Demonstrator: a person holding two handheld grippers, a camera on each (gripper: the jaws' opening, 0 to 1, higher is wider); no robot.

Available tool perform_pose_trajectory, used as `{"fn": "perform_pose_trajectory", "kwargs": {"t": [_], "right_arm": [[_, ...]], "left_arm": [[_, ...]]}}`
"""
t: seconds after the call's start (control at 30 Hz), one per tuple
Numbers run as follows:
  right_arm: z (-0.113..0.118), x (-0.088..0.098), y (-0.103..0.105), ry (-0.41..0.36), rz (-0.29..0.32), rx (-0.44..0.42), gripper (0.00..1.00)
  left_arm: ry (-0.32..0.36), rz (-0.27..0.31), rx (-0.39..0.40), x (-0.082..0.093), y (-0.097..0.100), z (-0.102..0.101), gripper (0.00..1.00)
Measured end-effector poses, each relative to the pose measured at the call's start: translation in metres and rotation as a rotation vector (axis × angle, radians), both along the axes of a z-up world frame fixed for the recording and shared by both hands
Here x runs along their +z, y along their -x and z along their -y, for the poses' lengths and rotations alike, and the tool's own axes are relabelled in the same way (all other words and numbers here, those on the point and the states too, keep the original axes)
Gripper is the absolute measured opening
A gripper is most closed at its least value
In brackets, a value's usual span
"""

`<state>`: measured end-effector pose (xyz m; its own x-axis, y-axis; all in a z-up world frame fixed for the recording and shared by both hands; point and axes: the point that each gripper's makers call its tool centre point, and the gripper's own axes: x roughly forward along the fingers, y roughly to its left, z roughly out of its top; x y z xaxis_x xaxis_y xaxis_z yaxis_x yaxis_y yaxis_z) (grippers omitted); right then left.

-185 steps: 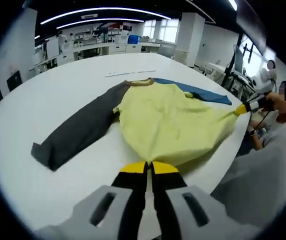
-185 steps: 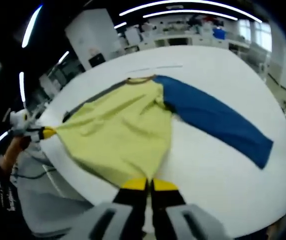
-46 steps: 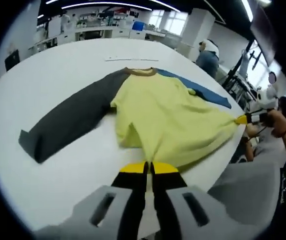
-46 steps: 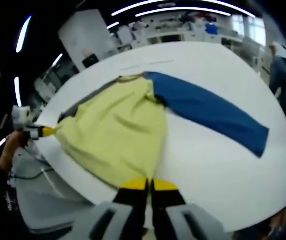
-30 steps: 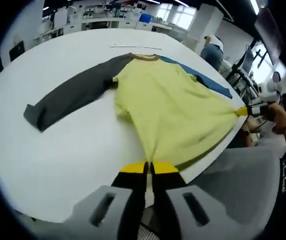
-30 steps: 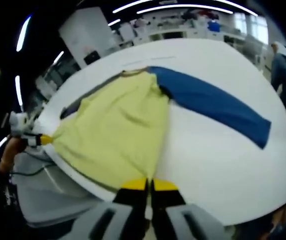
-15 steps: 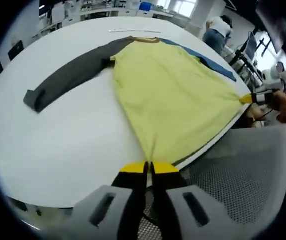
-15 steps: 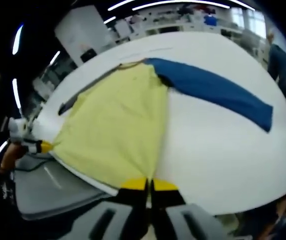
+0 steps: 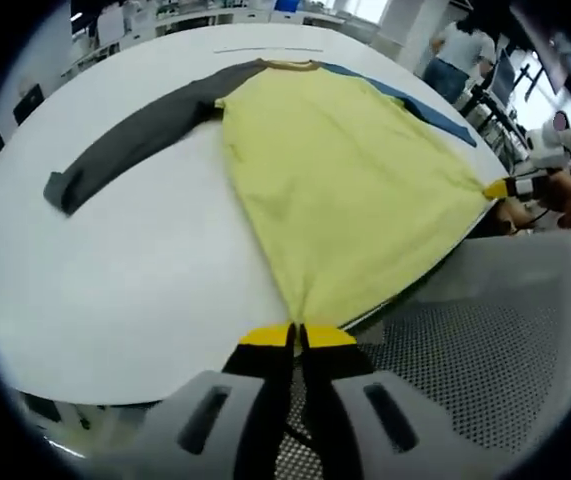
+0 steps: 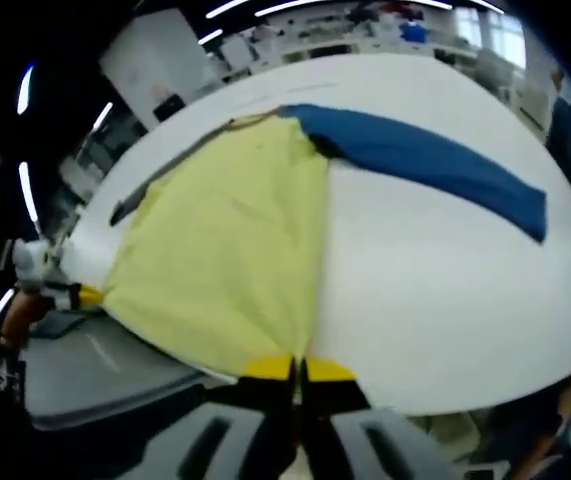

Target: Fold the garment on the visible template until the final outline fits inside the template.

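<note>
At the table [image 9: 115,270] edge, both grippers' fingers pinch the garment [image 9: 345,190] hem corners, hiding them.

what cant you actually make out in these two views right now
- Template outline: left gripper view, hidden under the yellow shirt body; just a faint line on the table beyond the collar.
- Grey sleeve: right gripper view, mostly hidden behind the shirt body.
- Blue sleeve: left gripper view, mostly hidden likewise.
- Hem corners: covered by the shut jaws of the left gripper and right gripper.
</note>
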<state>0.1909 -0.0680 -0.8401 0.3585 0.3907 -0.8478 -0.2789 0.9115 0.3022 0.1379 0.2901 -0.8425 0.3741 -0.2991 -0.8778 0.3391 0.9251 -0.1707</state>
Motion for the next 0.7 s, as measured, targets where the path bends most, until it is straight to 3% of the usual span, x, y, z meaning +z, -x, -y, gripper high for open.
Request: {"fn": "perform_pose_trajectory", "kwargs": {"t": [0.37, 0.57, 0.7], "right_arm": [[-0.001, -0.006, 0.002, 0.021, -0.005, 0.002, 0.00], [0.001, -0.008, 0.007, 0.058, -0.013, 0.040, 0.00], [0.007, -0.005, 0.005, 0.068, -0.004, 0.036, 0.17]], "left_arm": [[-0.013, 0.005, 0.000, -0.009, -0.002, -0.006, 0.00], [-0.038, 0.029, -0.040, -0.008, -0.003, -0.007, 0.02], [-0.073, 0.102, -0.049, -0.002, -0.012, -0.010, 0.15]]}}
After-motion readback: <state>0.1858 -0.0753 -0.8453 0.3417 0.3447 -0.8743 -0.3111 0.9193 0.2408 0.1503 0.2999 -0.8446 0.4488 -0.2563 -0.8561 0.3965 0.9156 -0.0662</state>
